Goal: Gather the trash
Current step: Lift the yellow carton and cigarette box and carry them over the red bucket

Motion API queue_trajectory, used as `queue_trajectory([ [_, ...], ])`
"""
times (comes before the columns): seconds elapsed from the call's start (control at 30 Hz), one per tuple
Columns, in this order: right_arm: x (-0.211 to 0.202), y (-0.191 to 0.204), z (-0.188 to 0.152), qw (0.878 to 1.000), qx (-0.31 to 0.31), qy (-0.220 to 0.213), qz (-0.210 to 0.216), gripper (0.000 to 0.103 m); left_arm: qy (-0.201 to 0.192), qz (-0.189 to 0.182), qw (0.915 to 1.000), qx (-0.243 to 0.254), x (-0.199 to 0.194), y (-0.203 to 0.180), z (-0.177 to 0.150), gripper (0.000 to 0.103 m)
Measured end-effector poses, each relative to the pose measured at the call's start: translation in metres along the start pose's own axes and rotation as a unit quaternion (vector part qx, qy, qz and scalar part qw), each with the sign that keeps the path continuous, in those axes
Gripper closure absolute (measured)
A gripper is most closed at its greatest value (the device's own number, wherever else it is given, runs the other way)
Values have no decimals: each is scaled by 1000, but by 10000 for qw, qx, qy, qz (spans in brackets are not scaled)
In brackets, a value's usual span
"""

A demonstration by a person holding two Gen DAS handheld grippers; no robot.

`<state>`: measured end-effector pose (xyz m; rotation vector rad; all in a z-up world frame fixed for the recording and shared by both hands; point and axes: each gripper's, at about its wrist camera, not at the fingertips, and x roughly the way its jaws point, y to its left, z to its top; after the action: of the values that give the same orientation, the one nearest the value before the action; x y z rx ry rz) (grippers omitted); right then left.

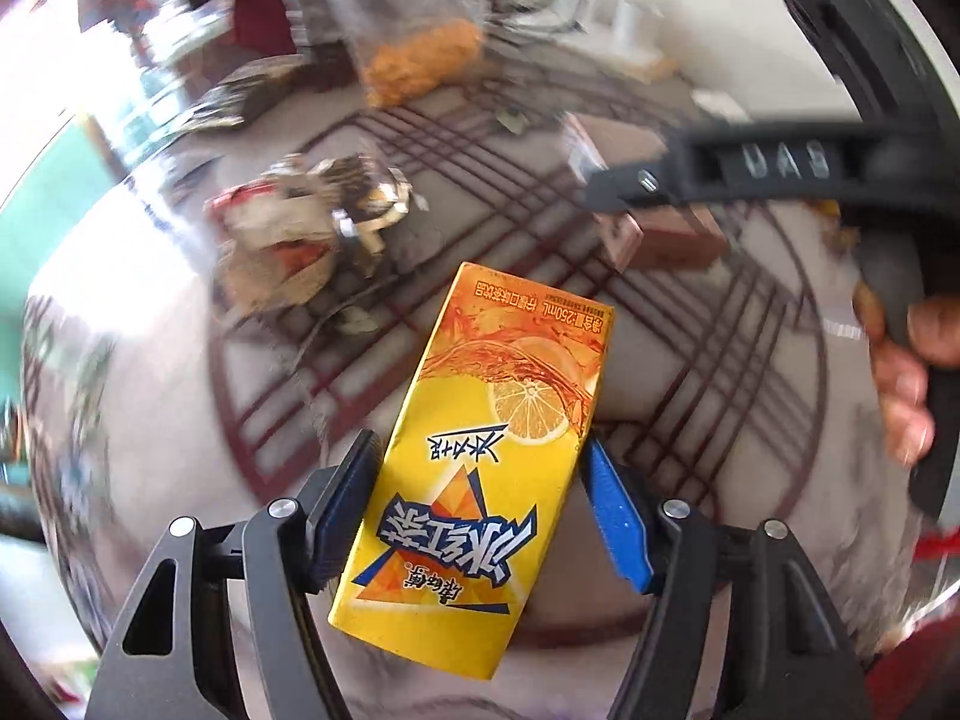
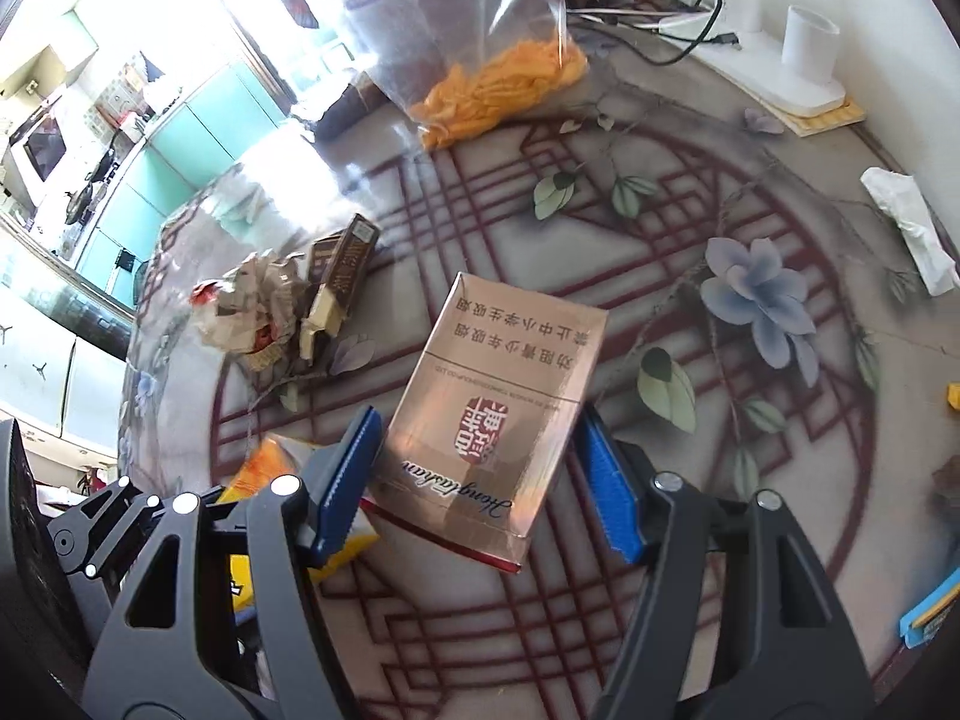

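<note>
My left gripper (image 1: 477, 516) is shut on a yellow iced-tea carton (image 1: 480, 450) and holds it above the round patterned table (image 1: 690, 360). My right gripper (image 2: 480, 480) is shut on a rose-gold cigarette pack (image 2: 492, 414), also above the table. The right gripper's body (image 1: 780, 174) shows in the left wrist view at upper right, and the yellow carton (image 2: 270, 468) shows at lower left in the right wrist view. Crumpled paper wrappers (image 2: 252, 306) and a brown cigarette box (image 2: 342, 276) lie on the table's left part.
A clear plastic bag holding orange peels (image 2: 504, 90) stands at the table's far side. A crumpled white tissue (image 2: 912, 228) lies at right. A white cup on a white base (image 2: 804, 60) and cables sit at the back right. A blue-yellow item (image 2: 930, 606) lies at lower right.
</note>
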<state>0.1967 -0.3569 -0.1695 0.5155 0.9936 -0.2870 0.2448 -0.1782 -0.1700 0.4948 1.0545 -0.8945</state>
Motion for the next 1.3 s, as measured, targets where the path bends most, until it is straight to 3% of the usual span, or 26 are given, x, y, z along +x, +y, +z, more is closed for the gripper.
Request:
queue_trajectory([
  [0.2,-22,18,-23,9995,-233,55,201,39,-550,264,9943,-871,-63,2,-39,40],
  [0.37,-34,38,-55,9984,-451,143,300,39,-708,482,9869,-1367,-95,4,-73,40],
  [0.63,-49,59,-102,9961,-773,319,270,39,-970,740,9765,-1778,-134,11,-117,39],
  [0.9,-70,101,-132,9911,-1291,210,256,39,-1260,1038,9591,-2311,-173,27,-163,39],
  [1.3,-98,169,-160,9832,-1763,-64,479,40,-1397,1286,9474,-2577,-214,51,-217,39],
])
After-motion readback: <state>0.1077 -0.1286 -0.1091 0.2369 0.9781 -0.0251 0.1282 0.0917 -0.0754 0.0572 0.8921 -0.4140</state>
